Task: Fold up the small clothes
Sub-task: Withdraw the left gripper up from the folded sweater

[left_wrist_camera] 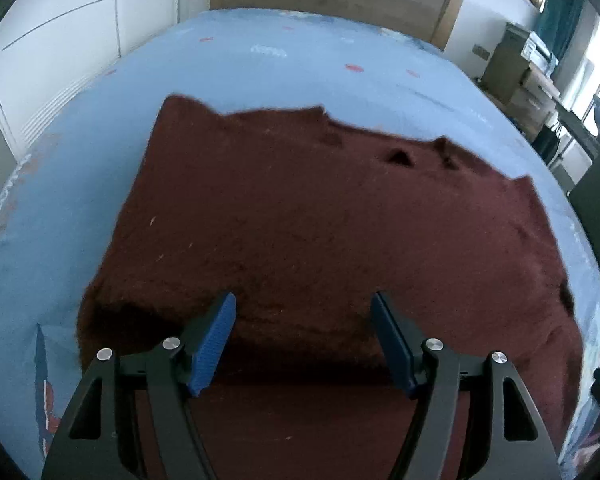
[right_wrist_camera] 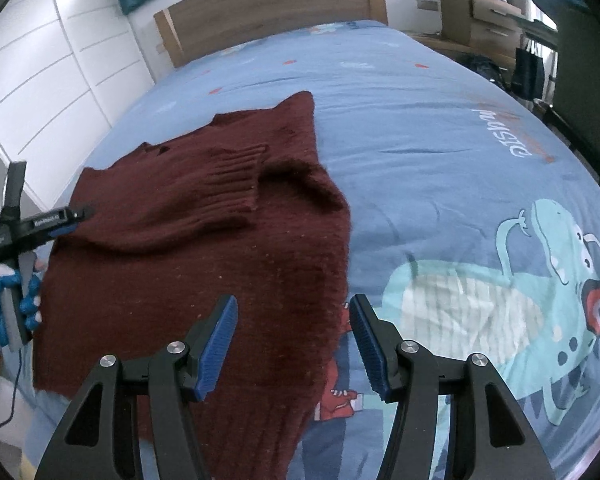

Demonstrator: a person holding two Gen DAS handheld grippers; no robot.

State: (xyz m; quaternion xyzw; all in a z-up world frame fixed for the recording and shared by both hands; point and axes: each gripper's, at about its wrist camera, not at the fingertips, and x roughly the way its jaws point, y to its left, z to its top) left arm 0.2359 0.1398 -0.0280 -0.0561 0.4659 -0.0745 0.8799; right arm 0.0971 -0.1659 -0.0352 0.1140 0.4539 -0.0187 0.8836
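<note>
The sweater (left_wrist_camera: 320,220) lay on the bed (left_wrist_camera: 260,64) beneath both claws, left (left_wrist_camera: 303,340) and right (right_wrist_camera: 293,344), each released and empty.

Bare bedsheet (right_wrist_camera: 420,152) lies open right of the sweater (right_wrist_camera: 204,248).

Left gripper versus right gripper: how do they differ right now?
The left gripper hangs wholly over the maroon sweater; the right gripper straddles the sweater's right edge, half over the blue bedsheet. The left sits at the sweater's left side, the right at its near hem. Both have jaws open, gripping nothing.
</note>
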